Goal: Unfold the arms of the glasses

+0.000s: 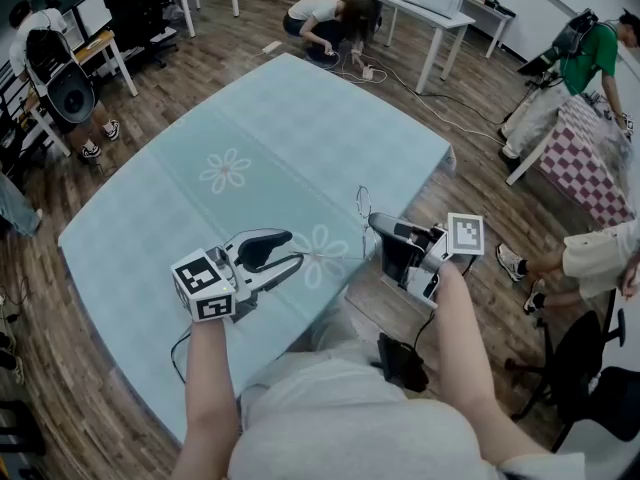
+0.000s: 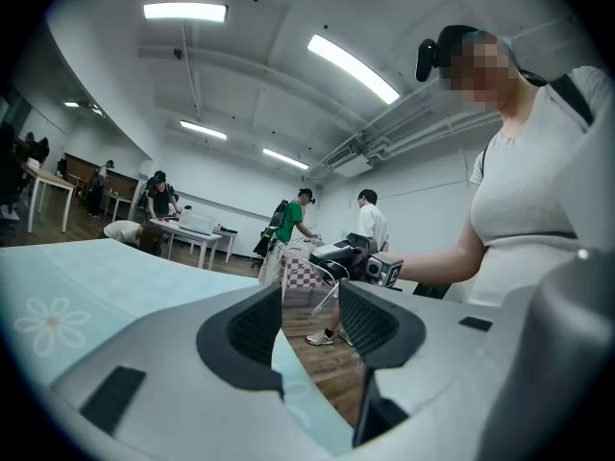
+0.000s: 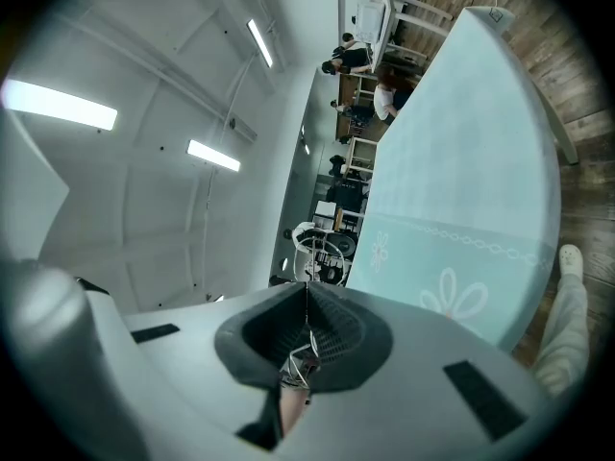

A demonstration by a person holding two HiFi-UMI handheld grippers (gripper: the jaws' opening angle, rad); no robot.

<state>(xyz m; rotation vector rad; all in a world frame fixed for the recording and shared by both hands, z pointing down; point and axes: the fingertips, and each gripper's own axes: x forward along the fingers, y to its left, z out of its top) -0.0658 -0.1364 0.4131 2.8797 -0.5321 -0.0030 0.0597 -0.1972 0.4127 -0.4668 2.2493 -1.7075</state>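
Gripping the glasses (image 1: pixel 362 204) by their thin wire frame, our right tongs (image 1: pixel 378 225) hold them just above the tabletop's (image 1: pixel 300 118) near edge; our left tongs (image 1: pixel 294 249) stand open above that tabletop, clasping nothing.

Wood plank floor (image 1: pixel 70 408), pale blue table (image 1: pixel 300 128) (flower print), white desk (image 1: pixel 452 18), ceiling strip lights (image 2: pixel 184 12), checkered tablecloth (image 1: pixel 590 173).

Person wears a pale grey short-sleeved top (image 1: pixel 340 418). Left tongs (image 1: pixel 290 248) and right tongs (image 1: pixel 374 224) have light grey bodies and black ribbed pads. Each carries a white marker cube (image 1: pixel 205 286) with black squares. A black cable (image 1: pixel 181 353) runs under the left unit.
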